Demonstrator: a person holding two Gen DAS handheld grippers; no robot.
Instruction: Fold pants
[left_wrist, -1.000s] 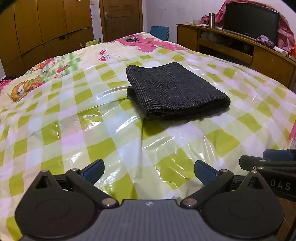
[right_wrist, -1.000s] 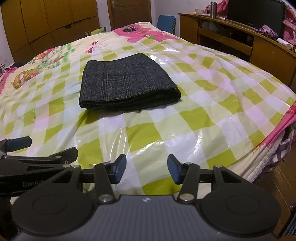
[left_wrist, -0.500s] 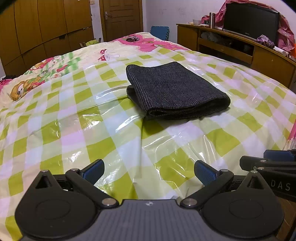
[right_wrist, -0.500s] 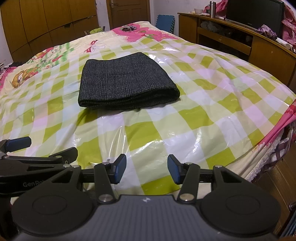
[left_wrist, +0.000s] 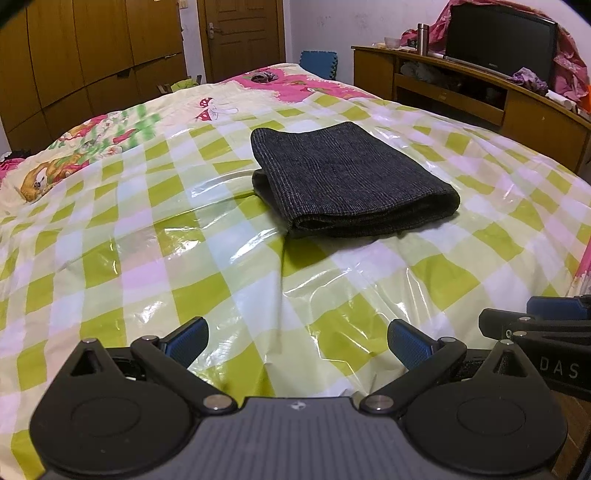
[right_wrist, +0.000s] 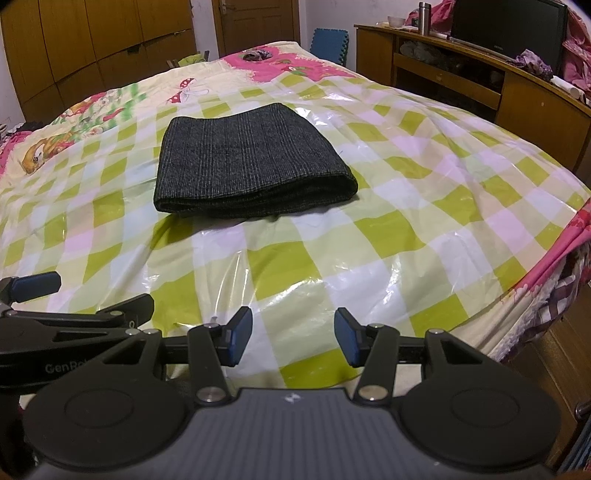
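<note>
The dark grey pants (left_wrist: 351, 181) lie folded into a compact rectangle on the green-checked, plastic-covered bed (left_wrist: 184, 258). They also show in the right wrist view (right_wrist: 251, 166). My left gripper (left_wrist: 297, 341) is open and empty, low over the near edge of the bed, well short of the pants. My right gripper (right_wrist: 293, 341) is open and empty, beside the left one at the same edge. Each gripper shows at the side of the other's view: the right one in the left wrist view (left_wrist: 546, 321), the left one in the right wrist view (right_wrist: 74, 306).
A wooden TV cabinet (left_wrist: 480, 96) with a black screen (left_wrist: 498, 40) and a metal flask (left_wrist: 422, 33) stands along the right. Wooden wardrobes (left_wrist: 92, 62) and a door (left_wrist: 240, 37) are at the back. The bed's right edge (right_wrist: 554, 251) drops off near my right gripper.
Almost nothing has changed. Both grippers stay open near the front edge of the bed, with only a slight drift of the right view.
</note>
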